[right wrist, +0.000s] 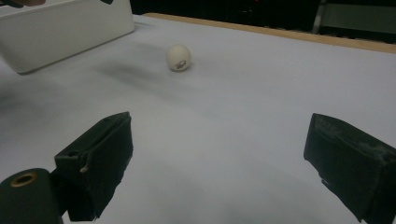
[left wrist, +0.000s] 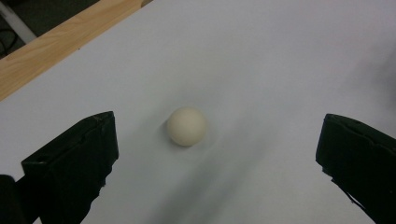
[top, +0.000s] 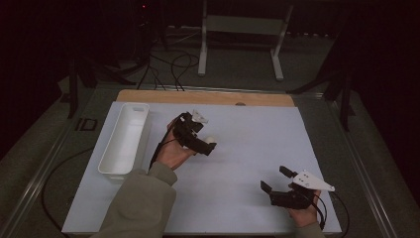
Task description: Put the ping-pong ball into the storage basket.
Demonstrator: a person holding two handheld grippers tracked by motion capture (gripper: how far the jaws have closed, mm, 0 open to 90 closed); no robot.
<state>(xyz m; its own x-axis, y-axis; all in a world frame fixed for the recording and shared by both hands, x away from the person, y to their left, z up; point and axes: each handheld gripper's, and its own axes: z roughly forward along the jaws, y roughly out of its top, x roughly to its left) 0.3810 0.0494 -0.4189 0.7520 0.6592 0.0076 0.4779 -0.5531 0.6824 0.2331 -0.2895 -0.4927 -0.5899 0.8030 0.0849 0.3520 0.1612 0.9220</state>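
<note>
A small cream-white ball (top: 210, 140) rests on the white sheet (top: 247, 148) near the table's middle. My left gripper (top: 205, 136) hovers just over it, open. In the left gripper view the ball (left wrist: 187, 126) lies on the sheet between and a little ahead of the two wide-apart black jaws of the left gripper (left wrist: 219, 142), touching neither. My right gripper (top: 275, 179) is open near the front right of the sheet, with nothing between its jaws. In the right gripper view the ball (right wrist: 179, 58) sits far ahead of the right gripper (right wrist: 219, 144), showing a small dark mark.
A long white tray (top: 124, 139) lies along the sheet's left side, with nothing visible inside it; its wall (right wrist: 65, 32) also shows in the right gripper view. A wooden strip (top: 205, 97) borders the sheet's far edge. Cables and a metal stand are on the floor beyond the table.
</note>
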